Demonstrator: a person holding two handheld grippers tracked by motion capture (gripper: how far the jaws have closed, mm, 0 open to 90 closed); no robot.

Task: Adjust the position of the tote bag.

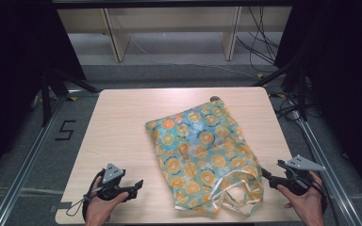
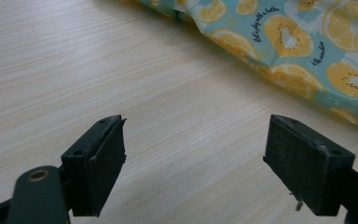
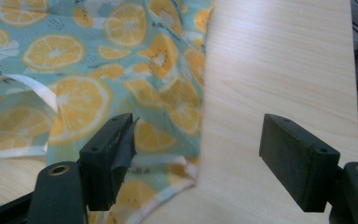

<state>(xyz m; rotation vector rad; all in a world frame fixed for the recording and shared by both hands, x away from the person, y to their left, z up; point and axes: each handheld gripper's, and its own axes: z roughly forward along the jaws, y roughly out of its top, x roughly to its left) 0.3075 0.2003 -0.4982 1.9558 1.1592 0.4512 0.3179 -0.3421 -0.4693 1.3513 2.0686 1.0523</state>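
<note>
Lying on pale wooden table [image 1: 122, 127], patterned bag [image 1: 202, 150], dark surroundings

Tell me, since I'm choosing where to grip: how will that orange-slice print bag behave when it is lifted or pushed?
Probably floppy: the bag lies flat and creased on the table, so it would sag from any pinch. Likely light, since it looks thin. Pushed, it would probably bunch rather than slide whole. Its pale handles lie in loose loops and may dangle.

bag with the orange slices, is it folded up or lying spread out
Spread out. The bag lies flat and rumpled on the table, full length showing, its white handles loose at the near end; no fold across it.
</note>
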